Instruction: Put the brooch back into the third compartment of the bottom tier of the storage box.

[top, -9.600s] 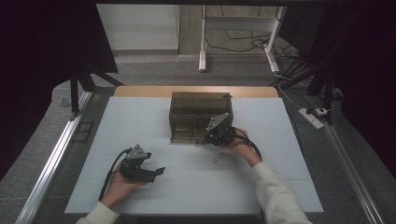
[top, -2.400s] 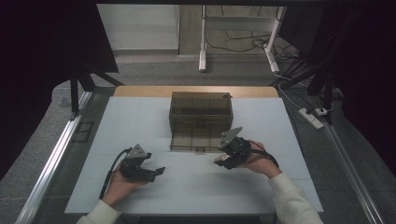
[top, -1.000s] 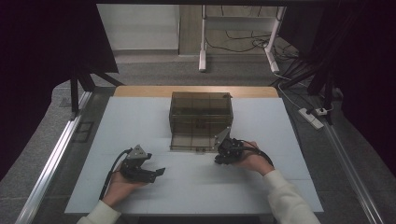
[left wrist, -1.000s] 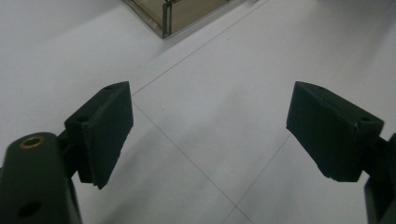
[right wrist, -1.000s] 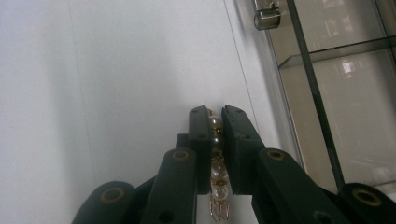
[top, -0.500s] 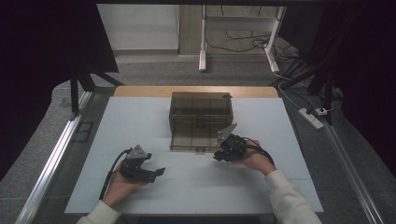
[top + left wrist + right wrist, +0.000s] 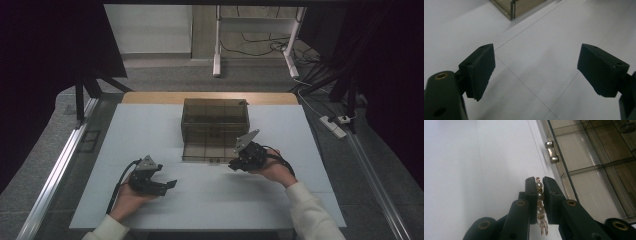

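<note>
A smoked clear box (image 7: 215,127) with divided compartments stands at the table's middle, its drawer pulled out toward me. My right gripper (image 7: 239,162) hovers just right of the drawer's front, shut on a pearl and gold bracelet (image 7: 539,205) that sticks out beyond both ends of the jaws. The drawer's metal handle (image 7: 551,152) and its compartments (image 7: 594,162) lie just ahead of the right gripper (image 7: 539,182). My left gripper (image 7: 167,184) rests low at the front left of the table, and its jaws stand wide open (image 7: 535,72) over bare white surface. A corner of the box (image 7: 512,10) shows far ahead.
The white table (image 7: 150,130) has a wooden strip along its far edge. Beyond it are a grey floor, a white stand's legs (image 7: 217,60) and a power strip (image 7: 334,126) at the right. Dark curtains flank both sides.
My right gripper picked the bracelet up from the table in front of the box and has lifted slightly toward the drawer's front. The left gripper has stayed put.
</note>
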The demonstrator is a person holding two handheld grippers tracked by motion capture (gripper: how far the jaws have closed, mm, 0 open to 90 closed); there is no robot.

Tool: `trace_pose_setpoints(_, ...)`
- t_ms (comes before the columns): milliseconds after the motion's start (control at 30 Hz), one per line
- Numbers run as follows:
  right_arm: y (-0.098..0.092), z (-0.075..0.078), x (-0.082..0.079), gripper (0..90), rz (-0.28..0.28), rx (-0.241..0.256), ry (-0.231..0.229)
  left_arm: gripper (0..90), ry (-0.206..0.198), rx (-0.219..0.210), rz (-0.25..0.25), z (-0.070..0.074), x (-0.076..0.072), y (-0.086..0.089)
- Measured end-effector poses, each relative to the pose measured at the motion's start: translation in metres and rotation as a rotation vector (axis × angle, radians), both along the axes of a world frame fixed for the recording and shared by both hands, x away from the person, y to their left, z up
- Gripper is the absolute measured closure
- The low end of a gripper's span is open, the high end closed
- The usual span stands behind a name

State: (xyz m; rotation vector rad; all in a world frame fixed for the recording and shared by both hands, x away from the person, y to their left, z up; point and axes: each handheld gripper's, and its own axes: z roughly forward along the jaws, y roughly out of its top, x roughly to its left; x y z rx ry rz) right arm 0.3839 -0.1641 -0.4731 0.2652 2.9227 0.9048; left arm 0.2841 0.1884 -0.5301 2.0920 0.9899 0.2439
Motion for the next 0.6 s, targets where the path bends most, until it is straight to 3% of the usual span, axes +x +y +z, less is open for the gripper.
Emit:
trace_pose_setpoints(267, -0.002, 0.010, -0.002, 82.0, -0.006, 0.060, -0.015, 15.5, 0.000, 0.001, -0.001, 0.000, 0.000, 0.000)
trace_pose_setpoints(600, -0.001, 0.015, -0.006, 82.0, -0.012, 0.096, -0.030, 15.5, -0.001, -0.001, 0.000, 0.000, 0.000, 0.000)
